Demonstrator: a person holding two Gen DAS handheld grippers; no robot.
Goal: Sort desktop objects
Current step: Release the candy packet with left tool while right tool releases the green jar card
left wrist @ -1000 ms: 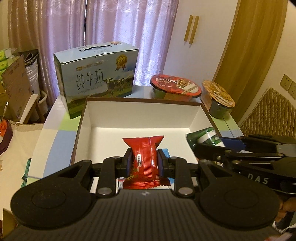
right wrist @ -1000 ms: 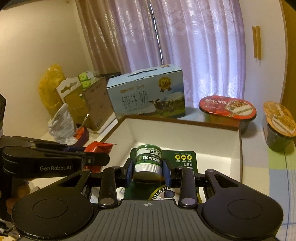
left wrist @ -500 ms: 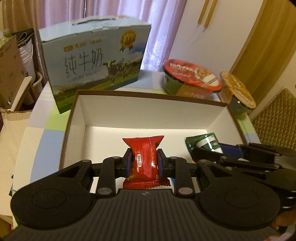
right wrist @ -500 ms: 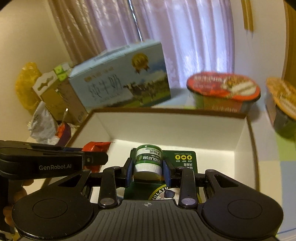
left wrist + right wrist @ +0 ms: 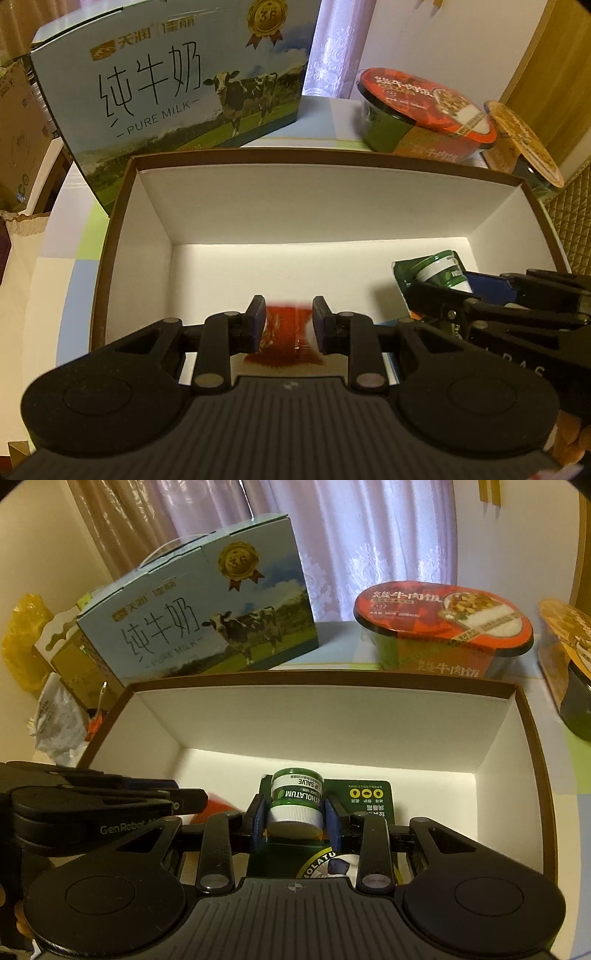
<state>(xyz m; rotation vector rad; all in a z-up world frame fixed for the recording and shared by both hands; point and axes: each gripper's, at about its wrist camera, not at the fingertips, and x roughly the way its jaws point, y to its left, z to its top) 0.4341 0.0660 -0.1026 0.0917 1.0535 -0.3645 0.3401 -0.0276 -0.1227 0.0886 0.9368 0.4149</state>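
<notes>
An open white box with a brown rim [image 5: 321, 155] [image 5: 321, 677] lies in front of both grippers. My left gripper [image 5: 289, 320] is over the box; its fingers have parted and the red snack packet [image 5: 286, 341] is blurred and dropping between them. In the right wrist view the left gripper [image 5: 199, 799] shows at the left with the red packet [image 5: 216, 808] beside it. My right gripper [image 5: 294, 814] is shut on a green lip salve blister pack [image 5: 295, 797], held inside the box. The right gripper [image 5: 417, 291] and the pack [image 5: 439, 267] also show in the left wrist view.
A blue pure-milk carton [image 5: 177, 92] [image 5: 207, 624] stands behind the box. A red-lidded instant rice bowl [image 5: 424, 114] [image 5: 443, 627] and an orange-lidded bowl [image 5: 524, 144] [image 5: 569, 664] stand at the back right. Cardboard and bags [image 5: 55, 686] sit off the table's left.
Both grippers have moved forward and down into the box. The left gripper's fingers have opened and the red packet has slipped down between them. The right gripper still holds the lip salve pack.
</notes>
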